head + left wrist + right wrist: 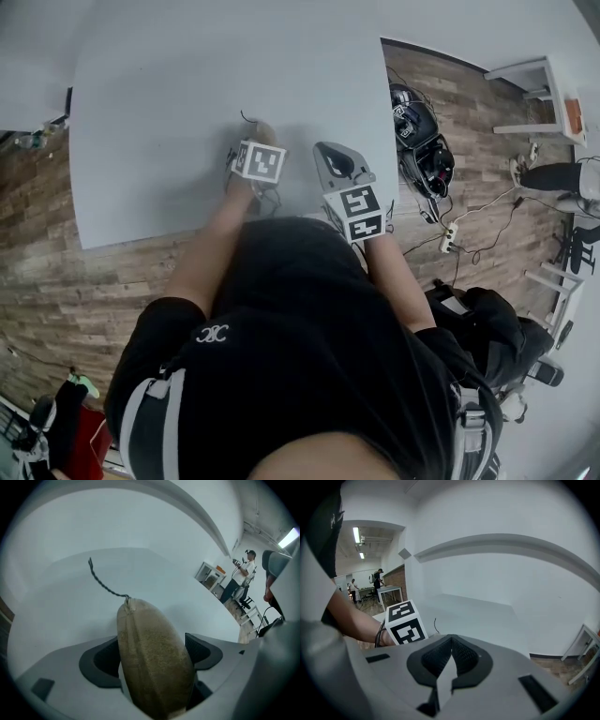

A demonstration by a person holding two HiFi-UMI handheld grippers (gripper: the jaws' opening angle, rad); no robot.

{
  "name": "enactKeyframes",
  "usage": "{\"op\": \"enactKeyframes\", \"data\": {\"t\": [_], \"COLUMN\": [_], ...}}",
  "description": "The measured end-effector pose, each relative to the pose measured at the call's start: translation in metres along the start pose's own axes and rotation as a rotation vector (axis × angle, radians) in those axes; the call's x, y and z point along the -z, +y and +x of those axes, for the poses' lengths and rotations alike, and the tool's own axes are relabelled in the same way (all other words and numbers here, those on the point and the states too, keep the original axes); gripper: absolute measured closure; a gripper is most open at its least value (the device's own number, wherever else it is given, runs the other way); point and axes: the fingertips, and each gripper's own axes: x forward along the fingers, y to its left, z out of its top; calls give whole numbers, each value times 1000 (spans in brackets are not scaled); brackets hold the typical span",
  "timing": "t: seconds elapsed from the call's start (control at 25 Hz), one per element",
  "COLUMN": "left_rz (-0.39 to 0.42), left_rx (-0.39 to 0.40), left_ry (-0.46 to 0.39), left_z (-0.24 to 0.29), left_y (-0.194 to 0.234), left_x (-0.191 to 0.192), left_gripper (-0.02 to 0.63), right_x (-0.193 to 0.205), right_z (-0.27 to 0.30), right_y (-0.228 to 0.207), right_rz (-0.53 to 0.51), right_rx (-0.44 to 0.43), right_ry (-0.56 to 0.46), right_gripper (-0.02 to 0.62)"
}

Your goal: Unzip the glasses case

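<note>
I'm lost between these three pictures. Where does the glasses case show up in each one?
Head view: glasses case lies on the white table, just past the left-hand marker cube.
Left gripper view: bottom centre, between the open jaws.
Right gripper view: case itself not visible.
Shared landmark: the case's dark cord, seen in all three.

The person is wearing a black short-sleeved top (281,319) bearing a small white emblem (213,333) and grey-white shoulder straps (155,412). The left gripper (151,656) and right gripper (451,656) are showing grey shells, black ribbed pads (464,658) and white cubes (259,161) with black square markers.
</note>
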Motion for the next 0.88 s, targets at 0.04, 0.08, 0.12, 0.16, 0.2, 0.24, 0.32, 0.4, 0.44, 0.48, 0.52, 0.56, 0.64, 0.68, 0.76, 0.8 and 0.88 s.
{"op": "enactKeyframes", "data": {"t": [0.04,0.08,0.12,0.16,0.2,0.24,0.32,0.4,0.44,0.48,0.52,0.56,0.64,0.68,0.76,0.8,0.88], "left_rz": [-6,-18,-24,-18,-3,12,41,99,140,183,220,247,284,304,353,380,429], "left_rx": [7,30,55,70,77,81,79,51,27,3,-15,-24,-19,-11,2,9,44], "left_ry": [11,17,19,23,28,32,35,22,4,-21,-51,-83,-141,-168,-222,-249,-311], "left_z": [1,2,4,4,4,4,2,-2,-5,-10,-16,-22,-36,-43,-57,-64,-79], "left_y": [-2,-6,-10,-13,-14,-14,-12,-5,-1,3,6,8,8,5,-2,-5,-16], "left_x": [2,4,6,7,8,8,9,10,9,7,3,-2,-12,-17,-27,-32,-40], "left_gripper": [184,207,249,255,258,259,265,268,270,270,272,272,273,273,275,276,276], "right_x": [2,4,5,7,8,8,8,6,5,3,1,-2,-10,-14,-26,-34,-56], "right_z": [-2,-3,-3,-4,-4,-4,-4,-3,-3,-3,-3,-2,-1,-1,0,0,0], "right_y": [-3,-5,-7,-7,-7,-8,-8,-8,-8,-9,-10,-11,-9,-6,-1,1,2], "right_rz": [4,8,12,16,21,25,30,31,32,34,38,43,56,62,66,64,56], "right_rx": [4,8,11,13,13,13,13,11,10,10,9,4,-18,-35,-69,-75,-59], "right_ry": [1,4,6,8,8,8,4,-3,-8,-13,-19,-26,-46,-57,-78,-95,-152], "right_gripper": [588,588,588,588,588,588,588,588,588,588,588,588,588,588,588,588,588]}}
